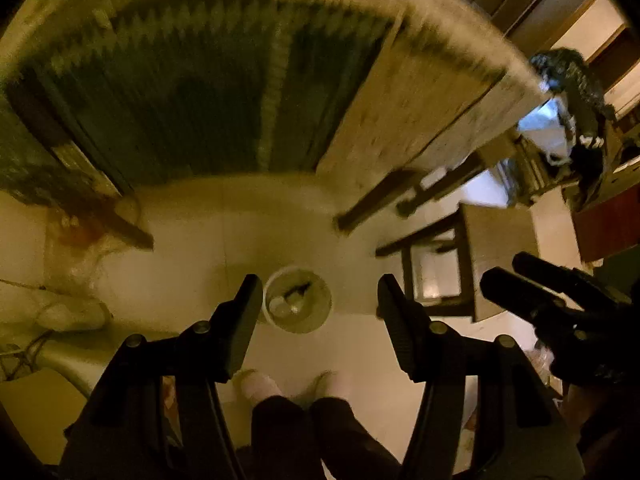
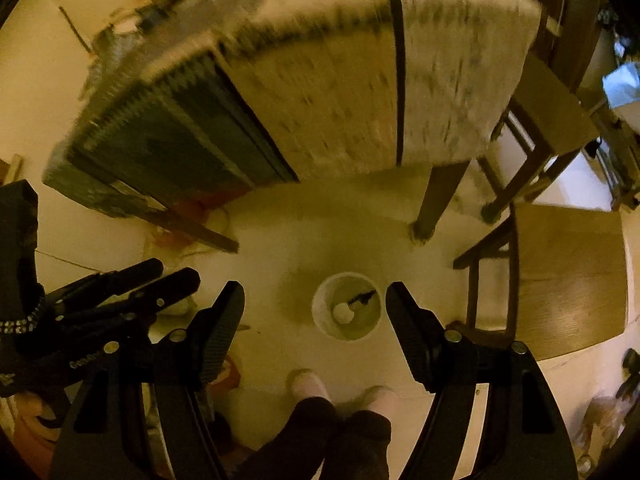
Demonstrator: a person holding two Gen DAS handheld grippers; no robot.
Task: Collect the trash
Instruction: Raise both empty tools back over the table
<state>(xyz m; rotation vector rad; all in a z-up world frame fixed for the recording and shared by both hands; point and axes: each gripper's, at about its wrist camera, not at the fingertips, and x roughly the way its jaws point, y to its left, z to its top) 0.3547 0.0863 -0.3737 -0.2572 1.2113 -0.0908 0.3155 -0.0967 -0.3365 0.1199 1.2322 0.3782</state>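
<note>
A cloth-covered table (image 2: 360, 92) fills the far side, its edge blurred, with a wooden chair (image 2: 568, 276) beside its leg. On the open pale floor (image 2: 280, 240) between them and the person's feet (image 2: 308, 386) stands a white trash bin (image 2: 320, 312), upright, mouth facing up, holding a pale ball and a dark stick-like piece. Left gripper (image 1: 316, 308) and right gripper (image 2: 316, 312) hang above it, jaws apart, empty.

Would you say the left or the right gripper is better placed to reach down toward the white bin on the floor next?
Marginally the right gripper: the white bin sits nearer its right finger. The left gripper, also open and empty, has it beside its left finger. Both hang well above.
</note>
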